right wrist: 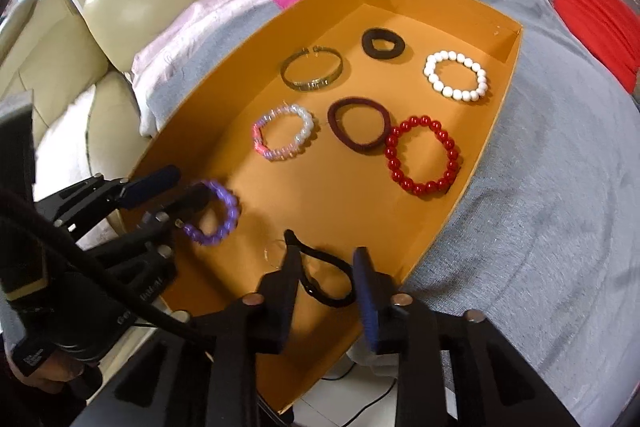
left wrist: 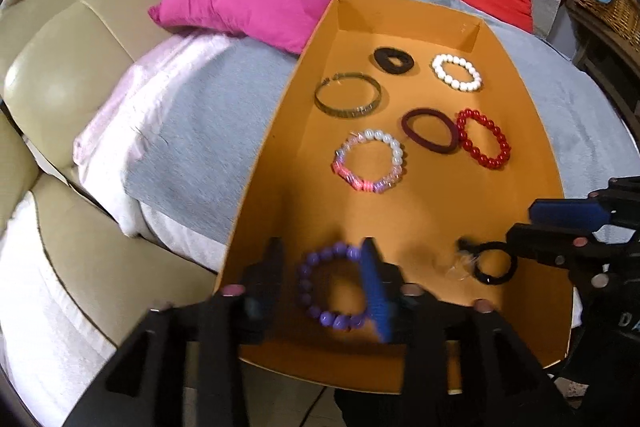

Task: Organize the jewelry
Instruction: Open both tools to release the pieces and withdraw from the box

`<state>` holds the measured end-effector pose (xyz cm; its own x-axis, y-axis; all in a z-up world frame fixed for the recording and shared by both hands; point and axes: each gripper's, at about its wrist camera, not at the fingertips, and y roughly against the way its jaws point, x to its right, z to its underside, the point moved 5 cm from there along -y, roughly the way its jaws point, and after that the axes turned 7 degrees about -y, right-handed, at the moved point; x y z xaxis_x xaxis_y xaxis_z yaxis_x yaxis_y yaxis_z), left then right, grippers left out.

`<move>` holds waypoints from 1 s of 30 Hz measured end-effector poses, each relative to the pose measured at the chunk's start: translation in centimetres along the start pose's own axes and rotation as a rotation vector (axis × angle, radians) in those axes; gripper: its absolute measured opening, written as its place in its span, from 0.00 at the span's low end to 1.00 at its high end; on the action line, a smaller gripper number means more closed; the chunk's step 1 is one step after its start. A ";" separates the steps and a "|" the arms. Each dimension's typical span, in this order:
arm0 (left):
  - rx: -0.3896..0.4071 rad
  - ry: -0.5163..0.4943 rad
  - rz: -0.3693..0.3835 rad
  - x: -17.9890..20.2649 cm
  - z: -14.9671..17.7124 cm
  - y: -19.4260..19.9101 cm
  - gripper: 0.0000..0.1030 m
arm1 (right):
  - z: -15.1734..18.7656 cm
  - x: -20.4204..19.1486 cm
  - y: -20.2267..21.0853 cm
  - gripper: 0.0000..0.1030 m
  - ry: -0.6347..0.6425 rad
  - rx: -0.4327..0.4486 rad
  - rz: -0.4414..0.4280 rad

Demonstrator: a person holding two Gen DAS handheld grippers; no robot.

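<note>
At the tray's [left wrist: 532, 131] near left, the left claw [left wrist: 324, 279] stands spread around the purple bracelet [left wrist: 320, 287], one finger seemingly inside its ring, though blur hides contact. To its right, the right claw [right wrist: 326, 267], also spread, straddles the black tie [right wrist: 332, 279]. The step in hand is grasping; next, each must close squarely.

The left gripper [left wrist: 322, 267] is open around a purple bead bracelet [left wrist: 332, 285] at the near end of the orange box [left wrist: 276, 131].
</note>
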<state>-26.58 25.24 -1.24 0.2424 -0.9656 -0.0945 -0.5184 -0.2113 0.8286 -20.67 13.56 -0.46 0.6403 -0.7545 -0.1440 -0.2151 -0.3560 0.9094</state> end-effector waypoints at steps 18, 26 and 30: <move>0.360 -0.065 -0.369 2.0 -6.2 14.2 0.83 | 0.1 4.6 12.1 0.32 -0.081 0.324 0.011; 0.464 -0.068 -0.339 5.0 -7.8 20.4 0.84 | 2.6 7.0 20.2 0.56 -0.079 0.518 0.057; 0.481 -0.080 -0.353 5.9 -7.8 22.4 0.84 | 4.0 7.5 23.2 0.58 -0.085 0.567 0.055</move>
<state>-30.34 16.01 21.11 0.4149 -0.8290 -0.3749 -0.7352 -0.5482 0.3986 -23.77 -2.55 18.02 0.5606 -0.8135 -0.1546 -0.6233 -0.5374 0.5680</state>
